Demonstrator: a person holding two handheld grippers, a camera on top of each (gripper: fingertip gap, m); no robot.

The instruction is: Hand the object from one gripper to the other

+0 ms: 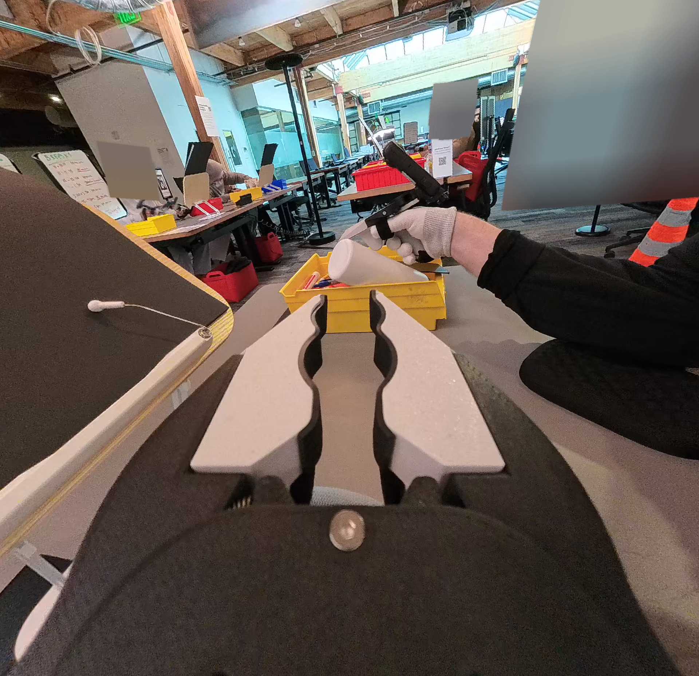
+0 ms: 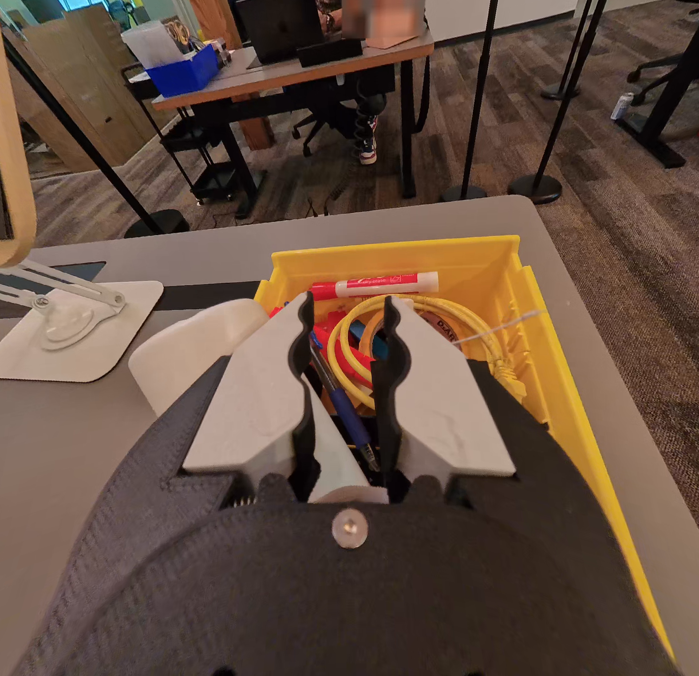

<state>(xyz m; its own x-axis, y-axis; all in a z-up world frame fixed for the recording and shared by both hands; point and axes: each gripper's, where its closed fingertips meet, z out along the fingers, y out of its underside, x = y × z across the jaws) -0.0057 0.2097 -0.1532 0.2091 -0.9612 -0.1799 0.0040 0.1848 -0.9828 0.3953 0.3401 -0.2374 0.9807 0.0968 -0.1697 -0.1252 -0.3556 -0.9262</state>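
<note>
My left gripper (image 1: 348,302) parted and empty over smooth grey table (image 1: 472,328), my right gripper (image 2: 348,309) parted, empty, dipped into glossy yellow bin (image 2: 488,279), white plastic bottle (image 1: 363,266) leaning on bin's rim, coiled yellow cable (image 2: 476,328), red marker (image 2: 382,284), carpeted open office beyond.

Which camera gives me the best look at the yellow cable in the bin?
The right wrist view: the coiled yellow cable lies open in the yellow bin, just past the right gripper. The left wrist view shows only the bin's side; the cable is hidden.
</note>
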